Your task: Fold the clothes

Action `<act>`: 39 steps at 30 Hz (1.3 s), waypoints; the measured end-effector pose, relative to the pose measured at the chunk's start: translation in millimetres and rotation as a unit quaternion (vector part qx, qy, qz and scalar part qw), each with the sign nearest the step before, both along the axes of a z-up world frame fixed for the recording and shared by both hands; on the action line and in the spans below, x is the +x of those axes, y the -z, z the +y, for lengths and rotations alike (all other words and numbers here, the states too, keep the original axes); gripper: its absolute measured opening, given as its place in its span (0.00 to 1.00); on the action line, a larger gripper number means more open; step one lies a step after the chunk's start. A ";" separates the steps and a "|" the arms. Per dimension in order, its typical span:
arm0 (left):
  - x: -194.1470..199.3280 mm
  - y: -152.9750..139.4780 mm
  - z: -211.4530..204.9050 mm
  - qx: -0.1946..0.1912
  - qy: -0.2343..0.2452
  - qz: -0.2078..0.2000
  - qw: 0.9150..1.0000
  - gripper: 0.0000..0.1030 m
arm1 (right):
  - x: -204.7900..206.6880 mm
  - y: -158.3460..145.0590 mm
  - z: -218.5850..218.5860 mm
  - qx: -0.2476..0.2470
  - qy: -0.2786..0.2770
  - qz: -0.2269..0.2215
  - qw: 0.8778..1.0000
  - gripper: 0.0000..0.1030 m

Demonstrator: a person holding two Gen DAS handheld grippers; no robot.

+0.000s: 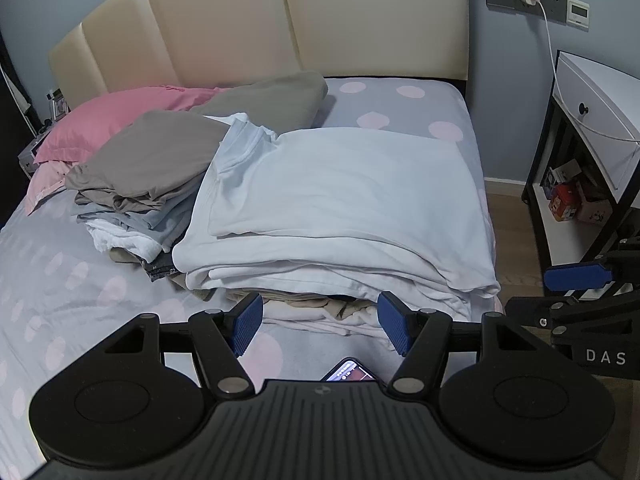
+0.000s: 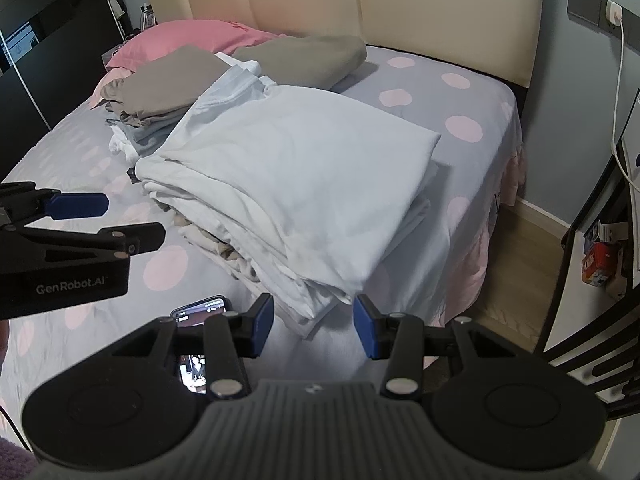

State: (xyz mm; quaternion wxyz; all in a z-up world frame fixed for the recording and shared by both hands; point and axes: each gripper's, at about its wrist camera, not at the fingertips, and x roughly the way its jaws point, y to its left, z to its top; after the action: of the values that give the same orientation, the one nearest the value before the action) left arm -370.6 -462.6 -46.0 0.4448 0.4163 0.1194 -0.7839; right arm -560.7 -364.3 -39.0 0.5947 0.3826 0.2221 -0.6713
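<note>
**Both claws spread and empty in front of the folded stack**

The left gripper [image 1: 320, 328] is released, its blue pads wide apart with nothing between them. Just ahead of it, past the fingertips, lies the pile of folded clothes [image 1: 336, 216] on the dotted bedsheet [image 1: 60, 280]; the pile's near edge sits right beyond the pads and does not appear to touch them. A white garment [image 1: 344, 184] forms the top layer, folded flat, with beige and white layers showing beneath at the front edge. Ahead and to the left of this claw is a second, messier stack topped by a grey-brown garment [image 1: 156, 156], touching the white pile's side. Further off lie a pink pillow [image 1: 116, 120] and the cream headboard [image 1: 280, 24].

The right gripper [image 2: 314, 328] is likewise released and holds nothing. The white garment's [image 2: 296, 184] near corner hangs just ahead of and between its pads, apart from them. A phone [image 2: 200, 312] lies on the sheet under this claw's left finger. The nightstand [image 1: 592, 152] stands off to the right.
</note>
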 end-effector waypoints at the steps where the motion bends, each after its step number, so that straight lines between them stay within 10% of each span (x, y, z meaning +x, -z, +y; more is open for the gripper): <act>1: 0.2 -0.1 0.2 0.000 0.000 0.000 1.000 0.60 | 0.1 -0.7 0.4 -0.001 0.000 0.000 1.000 0.46; 39: 6.8 -5.9 3.5 -0.020 -0.008 0.013 1.000 0.60 | 7.3 -11.2 5.2 -0.056 0.013 0.024 0.998 0.53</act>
State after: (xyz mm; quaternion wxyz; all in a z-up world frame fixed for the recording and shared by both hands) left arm -363.8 -459.1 -40.2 0.4581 0.3964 0.1125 -0.7876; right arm -553.4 -359.2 -27.8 0.6011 0.3357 0.1934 -0.6990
